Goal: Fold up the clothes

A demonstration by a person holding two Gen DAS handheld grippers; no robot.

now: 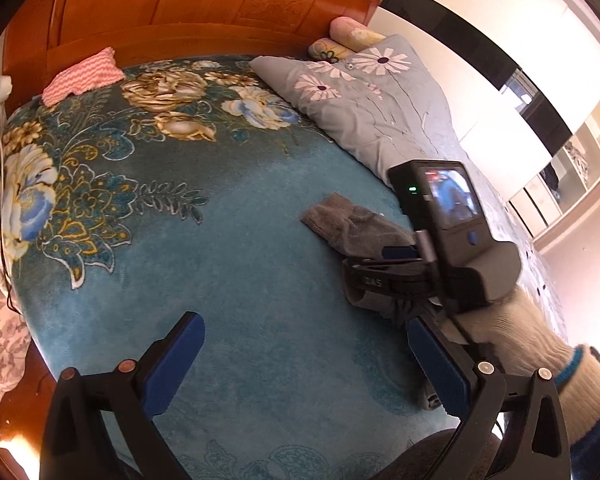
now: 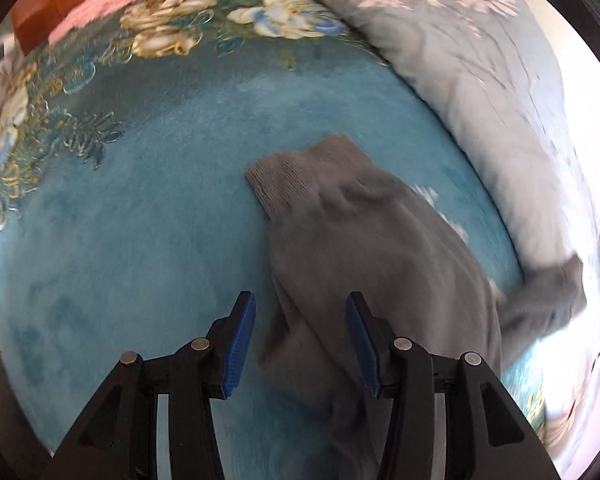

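1. We are holding the right tongs [image 2: 300, 340] released, jaws apart, straddling the near part of a grey garment [image 2: 360, 248] without pinching it.
2. We are hovering the left tongs [image 1: 300, 364] spread wide over bare blanket, gripping nothing; in that view the right tongs' body and a gloved hand [image 1: 520, 336] are sitting just to its right.
3. The grey garment is lying on the teal floral blanket [image 2: 140, 220] of the bed, its ribbed cuff [image 2: 284, 184] pointing toward the headboard [image 1: 180, 4], a second grey part [image 2: 548, 300] trailing off to the right near the grey daisy quilt [image 2: 480, 80]. It is looking rumpled and long, not laid in a neat fold; whether it is mid-fold we cannot tell.
4. Farther out, a pink cloth [image 1: 84, 76] is resting by the headboard, well apart from the garment.
5. Risks as we are judging them: closing on one layer only would drag the cloth into a skewed crease; the plush blanket could cling and bunch the knit; the trailing part could catch on the quilt edge; the right view is blurring, so a hasty pinch could miss.
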